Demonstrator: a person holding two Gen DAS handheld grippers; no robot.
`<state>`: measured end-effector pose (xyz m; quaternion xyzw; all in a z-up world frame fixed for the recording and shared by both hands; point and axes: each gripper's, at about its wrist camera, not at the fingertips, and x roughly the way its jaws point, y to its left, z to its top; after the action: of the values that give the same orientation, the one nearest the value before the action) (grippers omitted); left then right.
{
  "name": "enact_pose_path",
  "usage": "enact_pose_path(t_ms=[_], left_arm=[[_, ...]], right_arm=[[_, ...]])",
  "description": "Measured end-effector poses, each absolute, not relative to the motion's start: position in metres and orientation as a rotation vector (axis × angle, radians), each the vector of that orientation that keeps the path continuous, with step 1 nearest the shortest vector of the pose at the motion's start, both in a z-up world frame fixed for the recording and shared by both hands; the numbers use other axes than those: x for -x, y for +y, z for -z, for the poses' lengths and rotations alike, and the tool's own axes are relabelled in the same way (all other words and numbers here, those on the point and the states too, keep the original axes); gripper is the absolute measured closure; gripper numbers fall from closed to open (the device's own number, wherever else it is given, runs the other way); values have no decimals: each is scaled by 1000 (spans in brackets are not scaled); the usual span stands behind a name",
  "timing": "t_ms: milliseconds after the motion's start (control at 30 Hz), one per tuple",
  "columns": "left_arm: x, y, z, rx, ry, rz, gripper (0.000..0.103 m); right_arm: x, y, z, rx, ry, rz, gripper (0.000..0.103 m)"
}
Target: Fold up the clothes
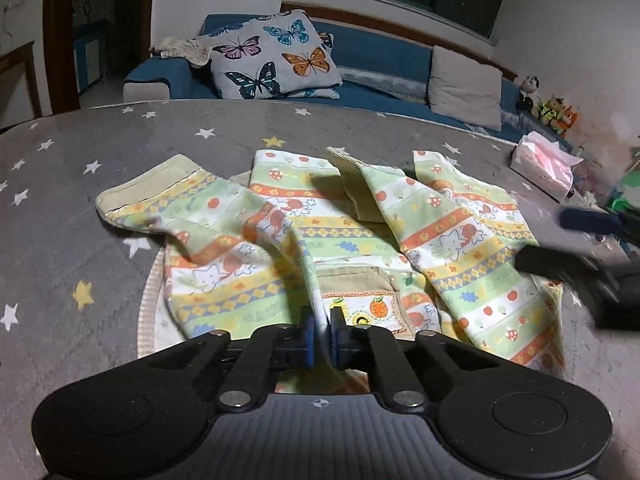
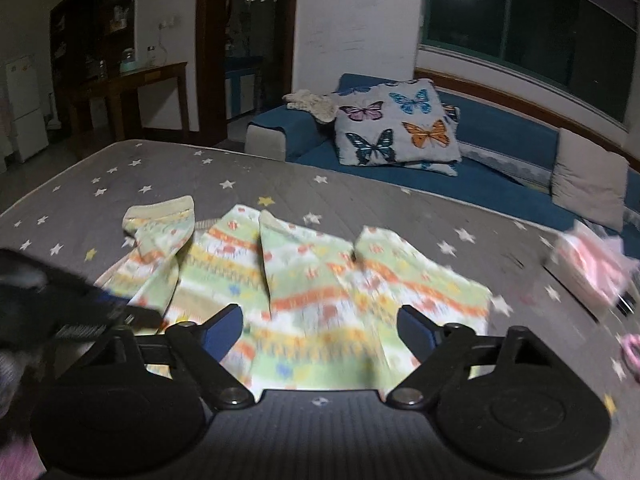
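Observation:
A small child's shirt (image 1: 352,236) with green, yellow and orange printed stripes lies spread on the grey star-patterned bed (image 1: 80,208). Its left sleeve (image 1: 160,188) points far left, and its right part is folded over the middle. My left gripper (image 1: 322,334) is shut on a raised fold of the shirt's near edge. My right gripper (image 2: 320,330) is open and empty just above the shirt's (image 2: 312,288) near edge; it shows blurred at the right in the left wrist view (image 1: 580,264). The left gripper shows at the left in the right wrist view (image 2: 80,312).
A pink tissue pack (image 1: 544,168) lies at the bed's right side, also in the right wrist view (image 2: 592,268). A blue sofa (image 1: 384,60) with a butterfly cushion (image 1: 272,56) and a beige cushion (image 1: 466,86) stands behind the bed. Small toys (image 1: 552,108) sit at far right.

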<state>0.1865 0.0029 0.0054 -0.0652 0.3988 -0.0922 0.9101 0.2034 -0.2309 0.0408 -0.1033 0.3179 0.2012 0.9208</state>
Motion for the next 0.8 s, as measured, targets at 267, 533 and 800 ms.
enact_pose_path(t_ms=[267, 533, 800], left_arm=[[-168, 27, -14, 174, 782, 172, 100], [-146, 53, -22, 202, 754, 110, 101], [-120, 67, -24, 207, 738, 49, 102]], right_arm=[[-268, -191, -6, 278, 714, -432, 35], [-274, -203, 8, 244, 743, -406, 96], [-237, -270, -34, 143, 649, -288, 100]])
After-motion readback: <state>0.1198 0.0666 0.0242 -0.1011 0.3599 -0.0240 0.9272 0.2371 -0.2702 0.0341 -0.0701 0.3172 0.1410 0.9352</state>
